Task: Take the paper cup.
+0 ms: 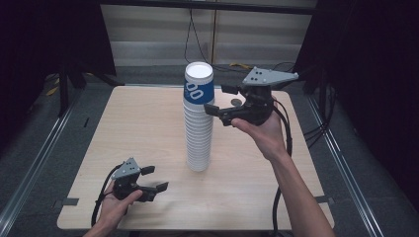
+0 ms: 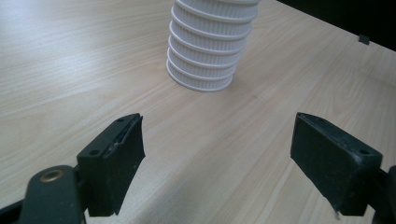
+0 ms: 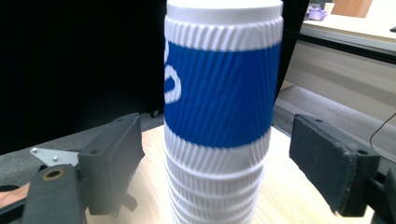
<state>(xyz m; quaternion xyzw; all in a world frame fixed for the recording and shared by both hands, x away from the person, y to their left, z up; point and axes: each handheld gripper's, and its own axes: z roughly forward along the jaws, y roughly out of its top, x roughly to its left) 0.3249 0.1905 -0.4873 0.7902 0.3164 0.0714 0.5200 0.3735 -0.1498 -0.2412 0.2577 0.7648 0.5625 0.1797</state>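
Two grippers are in play over a pale wooden table (image 1: pixel 148 128), and the thing between them is a tall stack of white ribbed paper cups (image 1: pixel 198 128), standing upright near the middle of the tabletop. Up top sits the white cup with the blue band (image 1: pixel 199 86), its open mouth facing the ceiling, a white mark curling across the blue.

Look at the right gripper (image 1: pixel 220 100): it's raised beside the stack's upper end, held level, jaws spread wide and pointing at that blue-banded cup. From the right gripper view, the cup stands between the two black jaws, a clear gap on each side, neither pad touching the ribbed wall. Nothing gripped there. A person's right hand (image 1: pixel 264 131) cradles it from below, the grey three-cornered plate (image 1: pixel 269 75) on top.

Down low on the near left, the left gripper (image 1: pixel 154 178) rests close to the table's surface, well apart from the stack, in the person's left hand (image 1: pixel 118 197). In the left gripper view, its jaws also stand wide open with only bare wood between them, and the base of the stack rises farther off, ahead of them.
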